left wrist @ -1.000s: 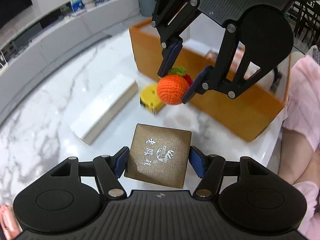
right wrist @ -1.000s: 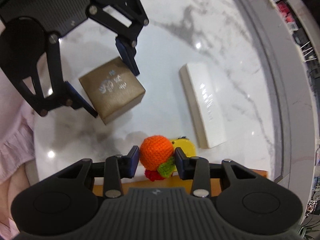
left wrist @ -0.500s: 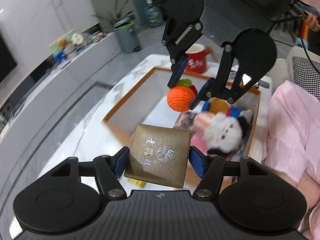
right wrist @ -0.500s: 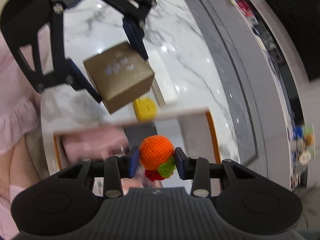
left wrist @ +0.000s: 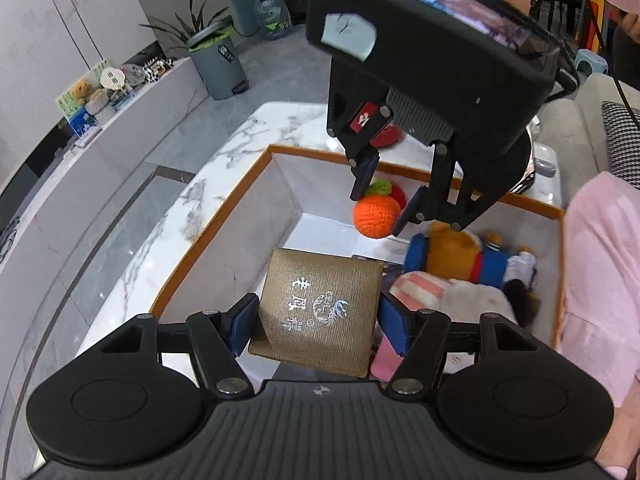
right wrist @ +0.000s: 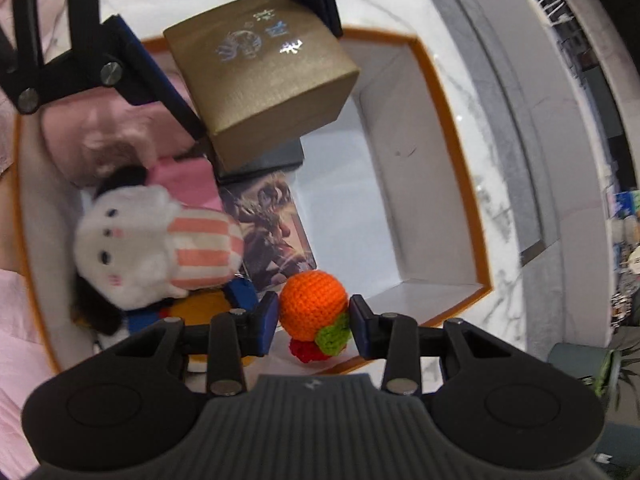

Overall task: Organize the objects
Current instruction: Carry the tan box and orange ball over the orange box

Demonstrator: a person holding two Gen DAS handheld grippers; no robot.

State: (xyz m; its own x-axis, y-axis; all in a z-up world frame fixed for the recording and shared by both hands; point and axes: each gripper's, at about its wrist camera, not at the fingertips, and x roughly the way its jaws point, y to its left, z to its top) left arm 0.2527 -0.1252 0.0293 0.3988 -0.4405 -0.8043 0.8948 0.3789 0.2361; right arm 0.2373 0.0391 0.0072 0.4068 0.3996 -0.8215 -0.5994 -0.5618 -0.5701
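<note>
My left gripper [left wrist: 316, 322] is shut on a brown-gold gift box [left wrist: 318, 312] with silver print, held in the air over the orange-rimmed storage box [left wrist: 224, 224]. In the right wrist view the same gift box [right wrist: 264, 76] hangs above the storage box [right wrist: 448, 128], between the left gripper's fingers [right wrist: 132, 64]. My right gripper [right wrist: 314, 316] is shut on a crocheted orange fruit [right wrist: 312, 310] with a green leaf and a red piece, also above the storage box. From the left wrist view that crocheted fruit [left wrist: 376, 214] sits between the right gripper's fingers [left wrist: 366, 172].
Inside the storage box lie a white plush bunny in a striped top [right wrist: 156, 252], a yellow-and-blue plush toy [left wrist: 460, 256], a picture card [right wrist: 272, 232] and a pink cloth. The marble table [left wrist: 160, 240] carries the box. A person's pink sleeve [left wrist: 600, 280] is at the right.
Both grippers have carried their loads from above the bare marble table to above the open storage box; the white long box and yellow item have dropped out of view.
</note>
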